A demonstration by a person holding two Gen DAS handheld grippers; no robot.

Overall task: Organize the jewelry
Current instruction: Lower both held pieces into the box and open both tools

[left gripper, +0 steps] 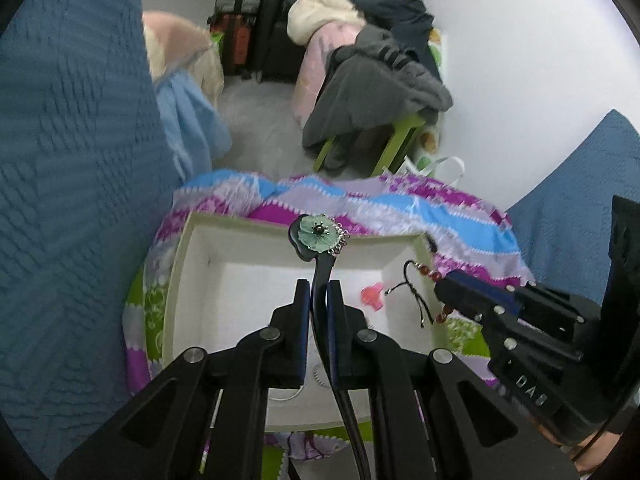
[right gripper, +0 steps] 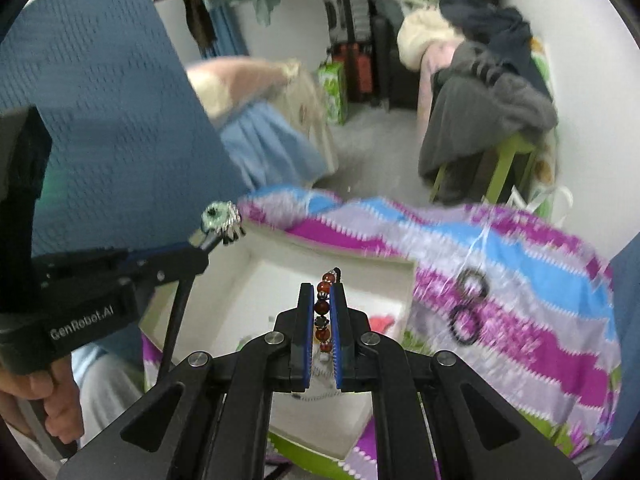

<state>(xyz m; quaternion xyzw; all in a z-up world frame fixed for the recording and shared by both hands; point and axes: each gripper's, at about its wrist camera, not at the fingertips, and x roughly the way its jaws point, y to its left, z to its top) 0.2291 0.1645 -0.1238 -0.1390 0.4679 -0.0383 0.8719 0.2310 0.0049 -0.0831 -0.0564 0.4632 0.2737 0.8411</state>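
The open white box sits on the patterned quilt. Left gripper jaws are pinched tight on the flower hairpin, right gripper jaws on the beaded bracelet, both over the box. I reckon the bracelet's loose cords could snag the rim, or the thin pin could swivel out.

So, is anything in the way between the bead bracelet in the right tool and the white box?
Nothing visible blocks it. The bead bracelet hangs over the open white box. The left tool, holding the flower hairpin, is beside it over the same box.
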